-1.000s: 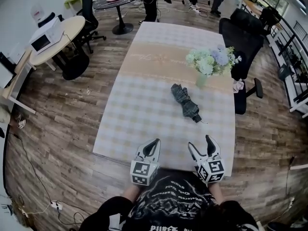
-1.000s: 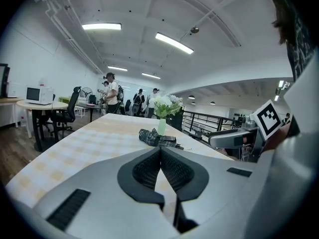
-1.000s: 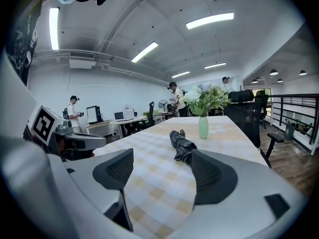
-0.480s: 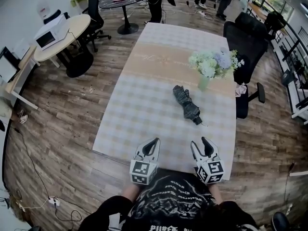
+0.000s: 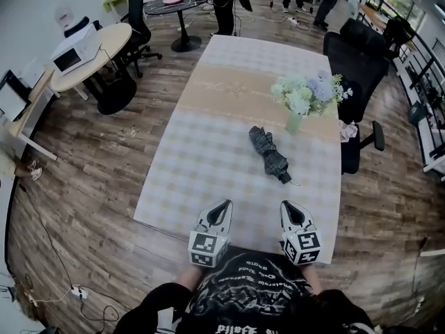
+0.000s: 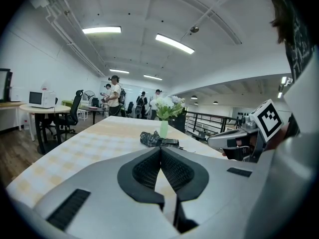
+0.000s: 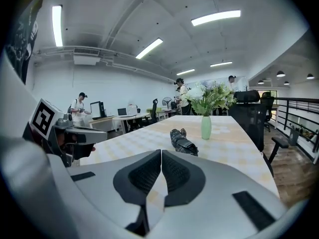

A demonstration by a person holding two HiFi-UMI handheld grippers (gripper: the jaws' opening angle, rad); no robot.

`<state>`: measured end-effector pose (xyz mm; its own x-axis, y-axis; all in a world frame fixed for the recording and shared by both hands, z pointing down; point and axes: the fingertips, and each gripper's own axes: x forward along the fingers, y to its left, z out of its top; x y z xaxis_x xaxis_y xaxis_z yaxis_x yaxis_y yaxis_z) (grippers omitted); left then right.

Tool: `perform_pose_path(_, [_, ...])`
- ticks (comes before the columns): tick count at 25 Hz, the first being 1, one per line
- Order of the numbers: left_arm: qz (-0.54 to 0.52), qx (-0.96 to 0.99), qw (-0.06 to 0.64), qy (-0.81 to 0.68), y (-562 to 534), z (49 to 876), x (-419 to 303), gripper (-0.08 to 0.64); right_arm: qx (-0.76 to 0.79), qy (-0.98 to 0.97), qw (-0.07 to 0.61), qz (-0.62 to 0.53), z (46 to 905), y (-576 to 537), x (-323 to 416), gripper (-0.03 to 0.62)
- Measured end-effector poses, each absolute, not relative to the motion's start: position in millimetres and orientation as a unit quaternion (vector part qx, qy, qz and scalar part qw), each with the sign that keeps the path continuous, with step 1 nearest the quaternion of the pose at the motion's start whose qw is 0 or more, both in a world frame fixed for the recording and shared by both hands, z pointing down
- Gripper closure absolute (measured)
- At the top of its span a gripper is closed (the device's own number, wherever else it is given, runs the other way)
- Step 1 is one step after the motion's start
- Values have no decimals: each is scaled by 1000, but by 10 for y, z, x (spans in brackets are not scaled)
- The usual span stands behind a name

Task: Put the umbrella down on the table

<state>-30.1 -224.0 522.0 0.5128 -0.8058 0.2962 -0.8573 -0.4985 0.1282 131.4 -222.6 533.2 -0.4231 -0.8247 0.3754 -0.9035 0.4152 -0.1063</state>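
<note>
Head view — flowers in vase, umbrella lying nearby

Umbrella looked matt dark cloth | tablecloth was soft checked fabric | floor showed grainy wood planks | vase gleamed glossy

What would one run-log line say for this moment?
umbrella: lying on table | left gripper: shut, empty | right gripper: jaws just closed, nothing between | both clear of umbrella
</note>
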Motion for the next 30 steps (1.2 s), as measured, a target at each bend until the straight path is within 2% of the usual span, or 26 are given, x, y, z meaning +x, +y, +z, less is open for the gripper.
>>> perform_pose_path(30, [105, 880, 121, -447, -2370, 5255, -165, 540, 545, -811, 150, 149, 5393, -2213, 1348, 584])
